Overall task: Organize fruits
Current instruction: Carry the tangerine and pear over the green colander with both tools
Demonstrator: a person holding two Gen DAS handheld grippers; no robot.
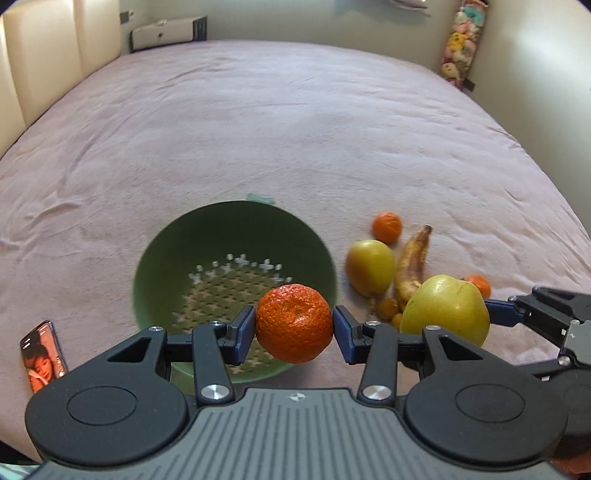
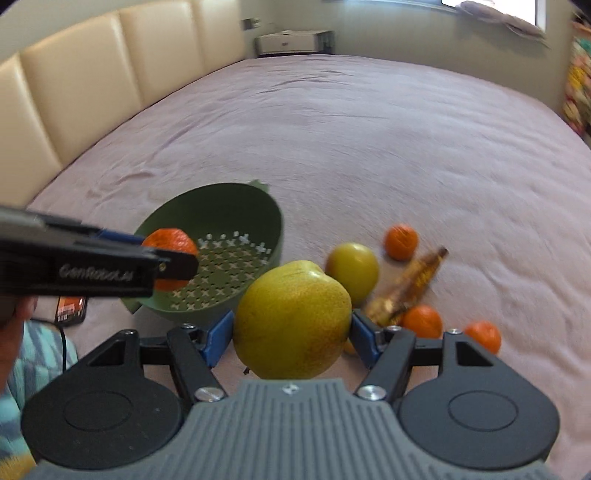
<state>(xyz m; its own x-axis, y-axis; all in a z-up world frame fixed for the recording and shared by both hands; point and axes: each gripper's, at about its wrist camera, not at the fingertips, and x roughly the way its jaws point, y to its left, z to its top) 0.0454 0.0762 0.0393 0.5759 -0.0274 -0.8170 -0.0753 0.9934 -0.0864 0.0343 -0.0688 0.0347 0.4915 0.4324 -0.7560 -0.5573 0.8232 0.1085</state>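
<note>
- A bed [image 1: 295, 129] covered with a pinkish, slightly wrinkled sheet is seen filling most of both views.
- A phone [image 1: 43, 356] with a lit screen is laid flat near the bed's near left edge; a dark cable is seen beside it in the right wrist view.
- A cream padded headboard [image 2: 92, 74] is set along the bed's left edge.
- A low white cabinet [image 1: 166, 33] is placed against the wall past the far edge.
- A column of stuffed toys [image 1: 461, 44] is stood by the far right corner.
</note>
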